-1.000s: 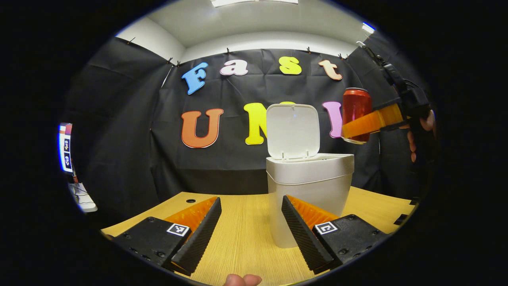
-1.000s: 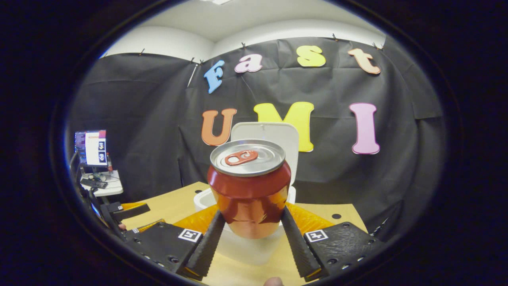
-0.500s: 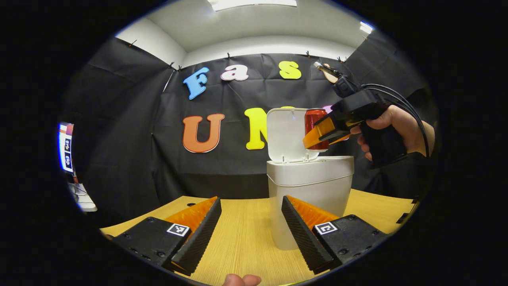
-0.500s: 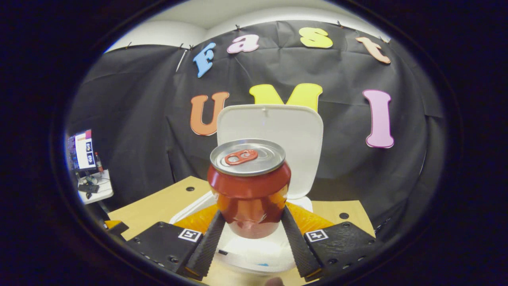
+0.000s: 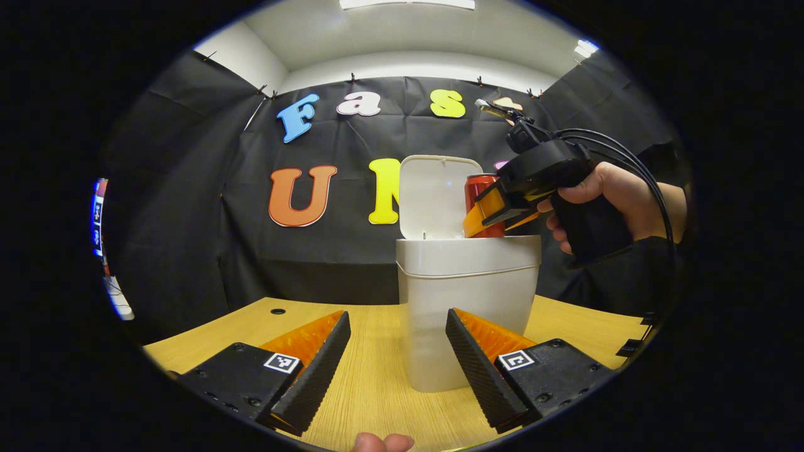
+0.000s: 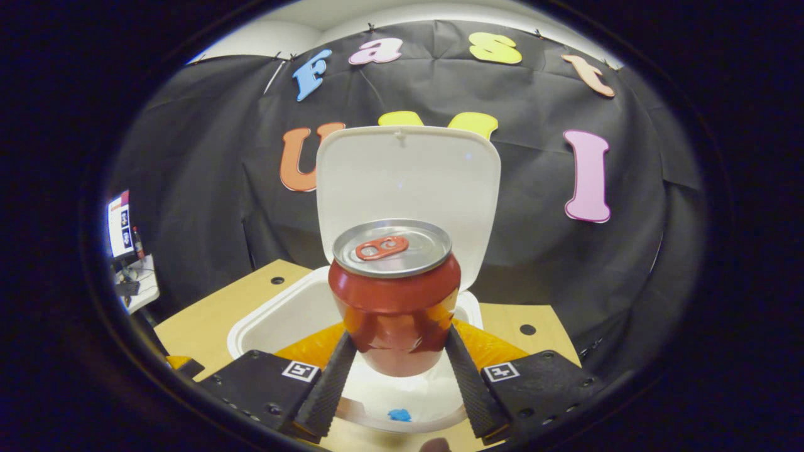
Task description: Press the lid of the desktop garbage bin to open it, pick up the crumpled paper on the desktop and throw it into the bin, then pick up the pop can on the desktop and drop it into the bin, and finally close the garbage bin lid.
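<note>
Fingers [image 6: 468, 376] clamp can [image 6: 394, 295] over bin [image 6: 282, 311].

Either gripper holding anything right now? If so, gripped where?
The right gripper is shut on the pop can, upright, fingers pressing opposite sides of its lower body, over the open garbage bin. The left gripper is open and holds nothing.

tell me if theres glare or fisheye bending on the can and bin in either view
Right gripper view: the pop can is sharp, soft reflections on its side, bulging from fisheye. Left gripper view: the bin is evenly lit, its lid carrying a faint light spot; the table edge curves.
</note>
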Motion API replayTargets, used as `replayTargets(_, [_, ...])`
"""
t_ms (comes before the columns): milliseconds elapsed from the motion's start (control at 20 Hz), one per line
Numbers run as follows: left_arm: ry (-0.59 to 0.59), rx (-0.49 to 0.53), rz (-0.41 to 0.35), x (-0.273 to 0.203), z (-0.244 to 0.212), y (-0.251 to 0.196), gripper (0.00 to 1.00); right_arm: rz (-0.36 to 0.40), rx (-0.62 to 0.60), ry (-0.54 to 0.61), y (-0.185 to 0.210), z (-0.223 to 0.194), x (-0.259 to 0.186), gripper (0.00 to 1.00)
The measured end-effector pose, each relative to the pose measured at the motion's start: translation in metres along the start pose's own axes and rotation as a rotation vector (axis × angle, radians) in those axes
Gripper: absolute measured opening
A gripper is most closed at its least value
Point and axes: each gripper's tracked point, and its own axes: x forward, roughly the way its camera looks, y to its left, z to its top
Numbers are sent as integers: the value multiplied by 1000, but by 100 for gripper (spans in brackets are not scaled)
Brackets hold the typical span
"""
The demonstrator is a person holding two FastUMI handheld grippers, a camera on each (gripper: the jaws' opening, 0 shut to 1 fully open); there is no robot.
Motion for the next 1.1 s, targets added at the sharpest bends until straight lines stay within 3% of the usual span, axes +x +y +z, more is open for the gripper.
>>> replayTargets(150, [-30,-26,1,1,8,3,99,-12,53,-2,-1,11,8,81])
replayTargets(300, [-19,-35,2,0,7,6,99,-46,19,-5,-7,16,11,84])
replayTargets(450, [-14,-17,11,-2,8,10,98,-32,79,-7,-5,14,12,89])
replayTargets(900, [-49,26,56,-8,23,27,99,-11,18,-105,9,37,-14,95])
replayTargets(1100, [-46,-21,39,-8,23,27,98,-15,-15,-170,9,58,-36,95])
